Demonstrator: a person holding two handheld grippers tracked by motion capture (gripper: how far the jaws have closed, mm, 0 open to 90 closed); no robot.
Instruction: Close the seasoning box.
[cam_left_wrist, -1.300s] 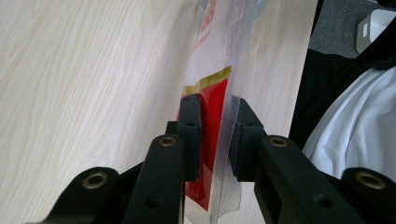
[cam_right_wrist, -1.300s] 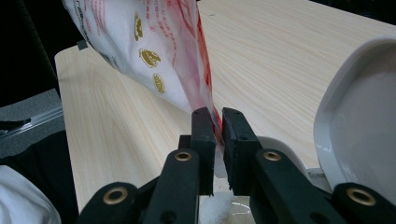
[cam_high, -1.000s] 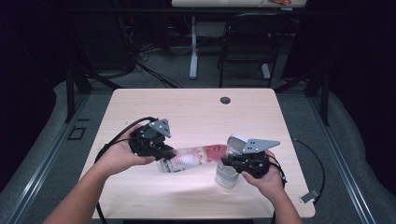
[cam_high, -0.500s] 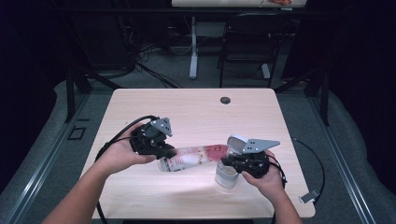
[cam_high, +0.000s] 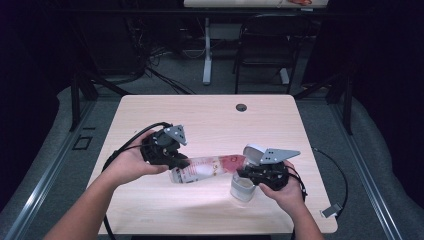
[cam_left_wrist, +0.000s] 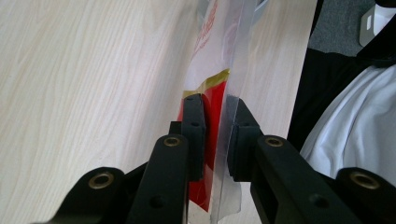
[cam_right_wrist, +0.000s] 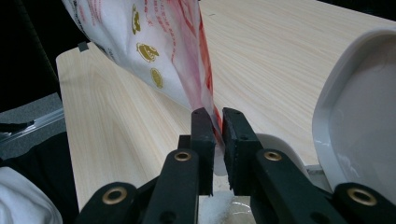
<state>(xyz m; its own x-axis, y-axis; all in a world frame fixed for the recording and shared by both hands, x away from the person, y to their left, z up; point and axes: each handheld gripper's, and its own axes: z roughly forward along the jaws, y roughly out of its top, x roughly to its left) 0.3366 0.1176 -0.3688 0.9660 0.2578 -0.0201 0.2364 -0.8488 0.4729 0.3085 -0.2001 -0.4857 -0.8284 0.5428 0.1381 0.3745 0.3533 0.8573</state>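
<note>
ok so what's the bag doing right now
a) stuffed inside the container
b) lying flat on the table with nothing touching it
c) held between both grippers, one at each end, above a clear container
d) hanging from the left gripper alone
c: in the high view the bag spans from the left gripper to the right gripper, its lower end over the clear container; each gripper view shows jaws closed on it.

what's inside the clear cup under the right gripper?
White granules lie at the bottom of the cup, seen in the right gripper view below the bag edge. The right gripper covers the cup's mouth from above, so fill level cannot be told.
</note>
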